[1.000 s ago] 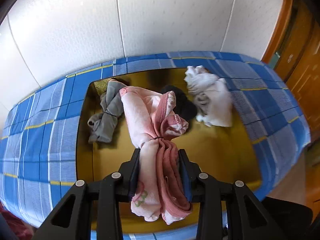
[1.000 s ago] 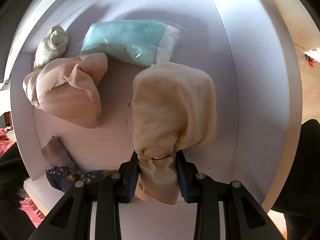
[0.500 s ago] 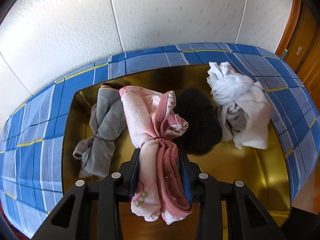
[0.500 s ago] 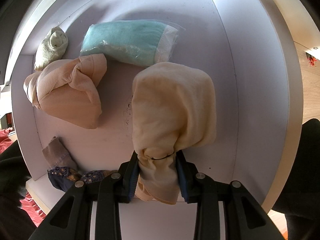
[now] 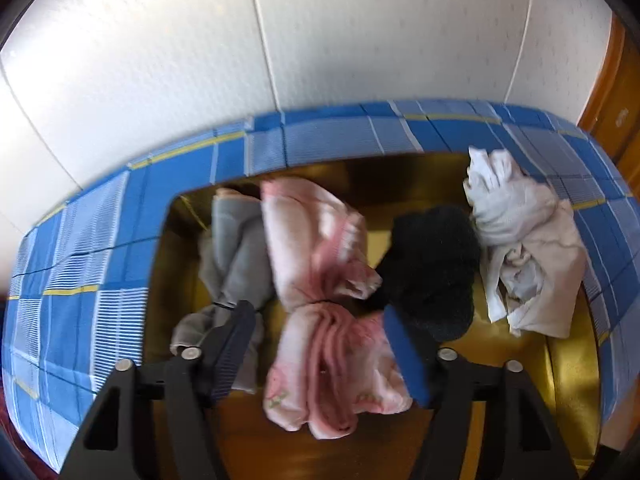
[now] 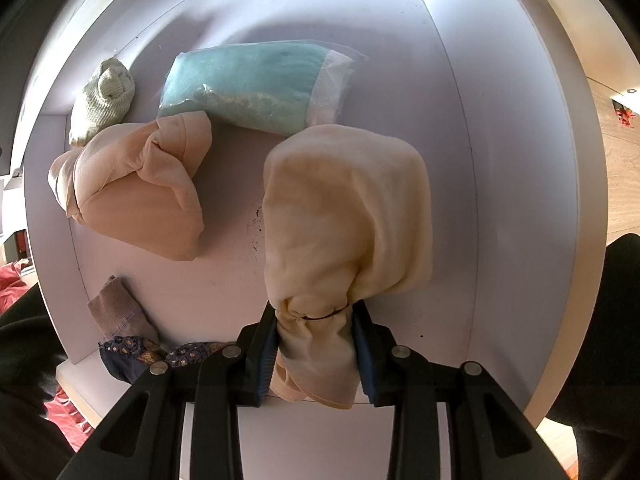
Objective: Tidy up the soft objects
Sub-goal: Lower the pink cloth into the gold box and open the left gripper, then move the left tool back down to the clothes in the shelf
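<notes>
Opening its jaws, the left gripper [image 5: 320, 320] hangs over a gold-lined box with blue checked fabric walls [image 5: 180, 152]; its pads stand apart from the tied pink cloth bundle [image 5: 320, 300] lying between them on the box floor, flanked by a grey bundle [image 5: 236, 256] and a black one [image 5: 432, 268]. A white bundle [image 5: 524, 256] drapes the right wall. The right gripper [image 6: 315, 320] stays clenched on a tied cream cloth bundle [image 6: 344, 216] over a white shelf [image 6: 460, 120].
</notes>
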